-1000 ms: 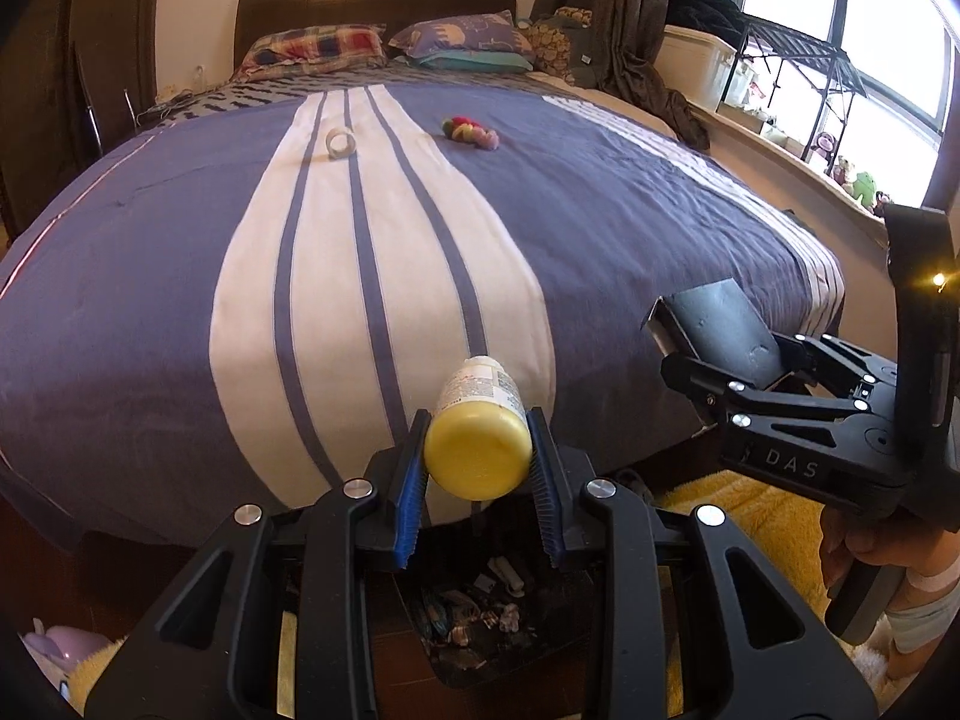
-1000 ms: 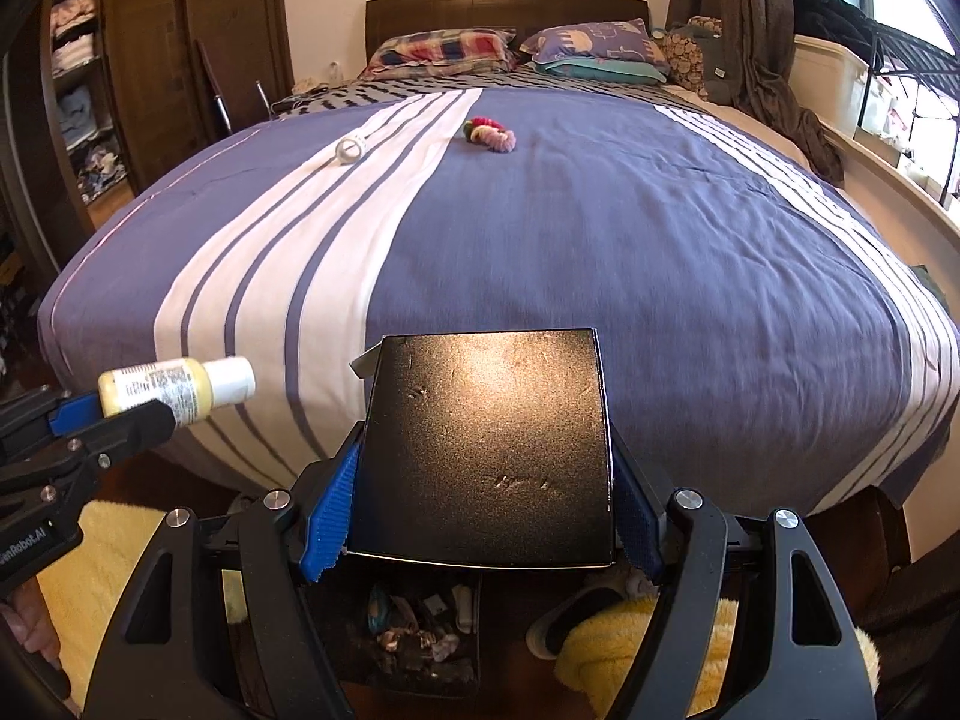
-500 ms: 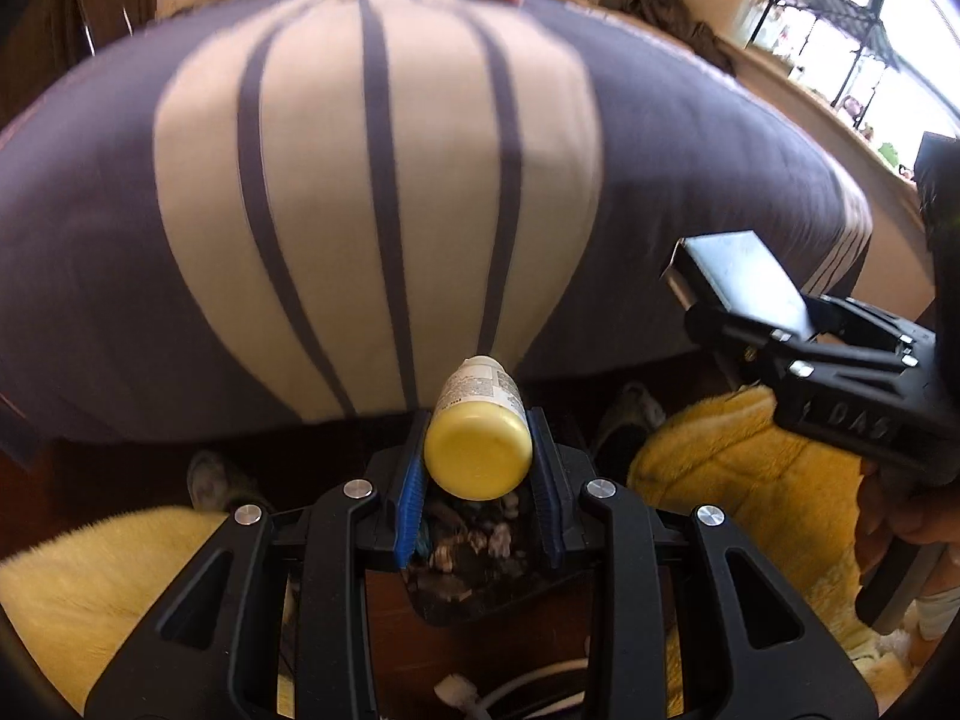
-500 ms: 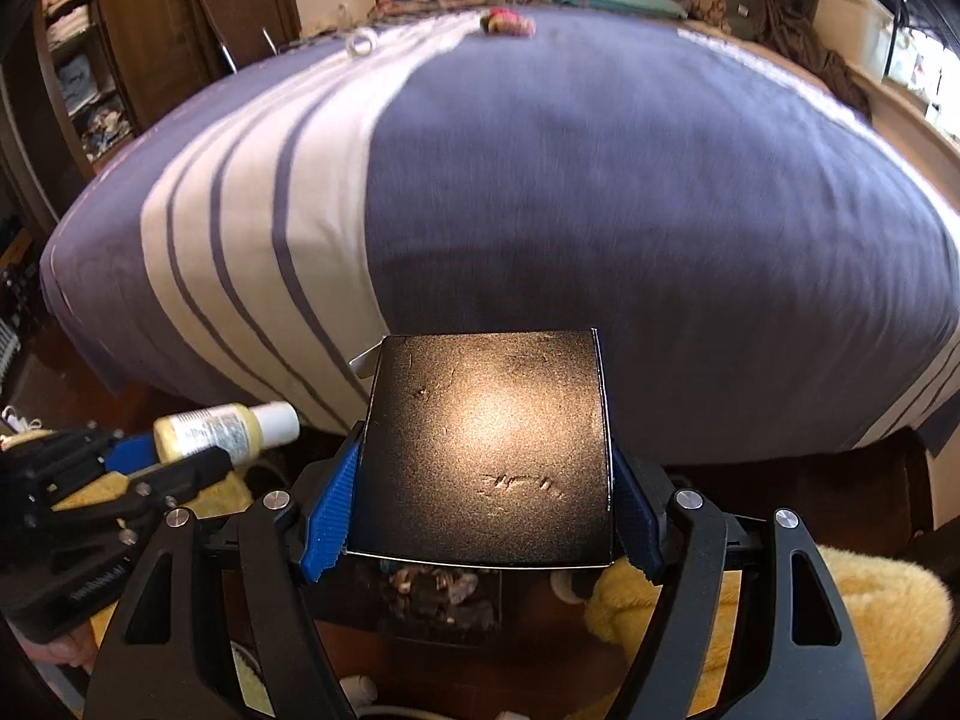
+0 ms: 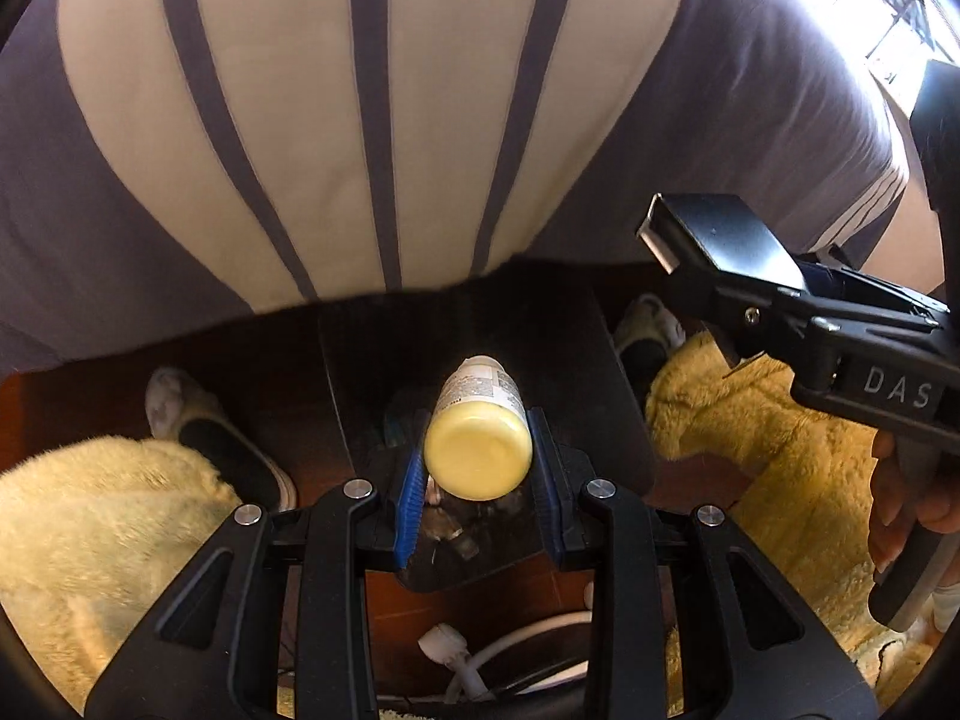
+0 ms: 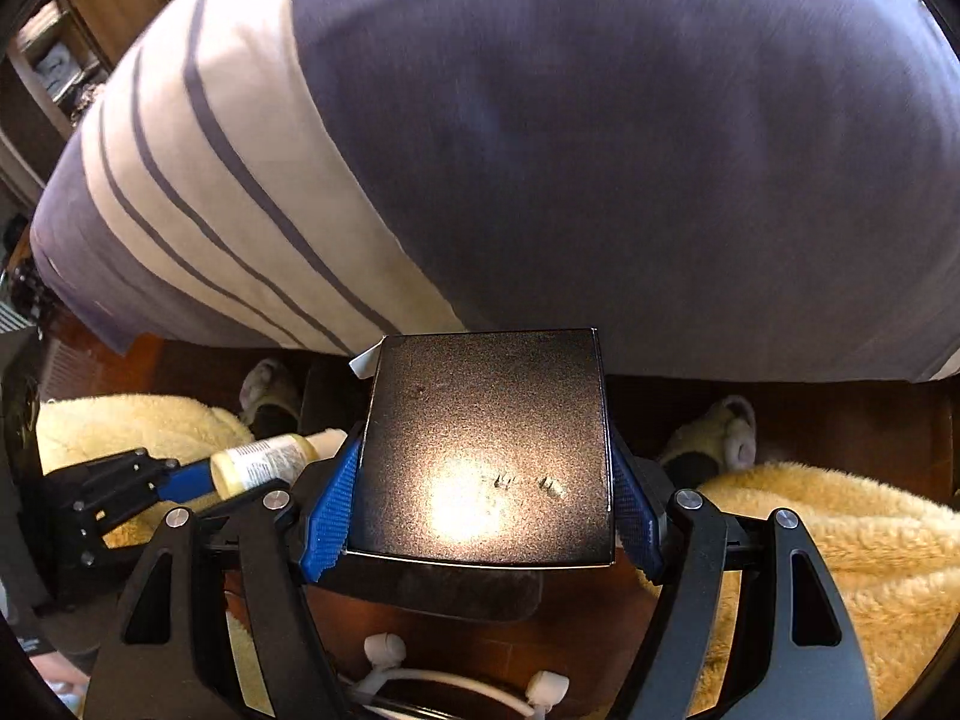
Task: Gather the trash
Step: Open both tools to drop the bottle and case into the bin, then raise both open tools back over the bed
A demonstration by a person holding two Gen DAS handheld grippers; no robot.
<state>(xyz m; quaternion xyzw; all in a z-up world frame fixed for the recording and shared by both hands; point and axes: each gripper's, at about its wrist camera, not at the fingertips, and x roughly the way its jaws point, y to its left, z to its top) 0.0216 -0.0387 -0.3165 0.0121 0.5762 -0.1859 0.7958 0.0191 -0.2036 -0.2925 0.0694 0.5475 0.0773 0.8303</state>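
The dark plastic trash bin (image 6: 432, 591) was mostly hidden behind the flat black cardboard box (image 6: 489, 450). The purple striped bed cover (image 6: 600, 120) was blurred, and the small bottle's label (image 5: 477, 387) was unreadable.

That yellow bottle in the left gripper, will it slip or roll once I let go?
The yellow bottle is round and smooth, so it may slip. It looks like light plastic. Released over the trash bin, it would probably just drop in.

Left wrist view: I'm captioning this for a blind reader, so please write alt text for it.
The left gripper clamps a small yellow bottle directly above a dark trash bin on the floor at the foot of a striped bed. At right, the right gripper holds a black box; fluffy yellow rugs flank the bin.
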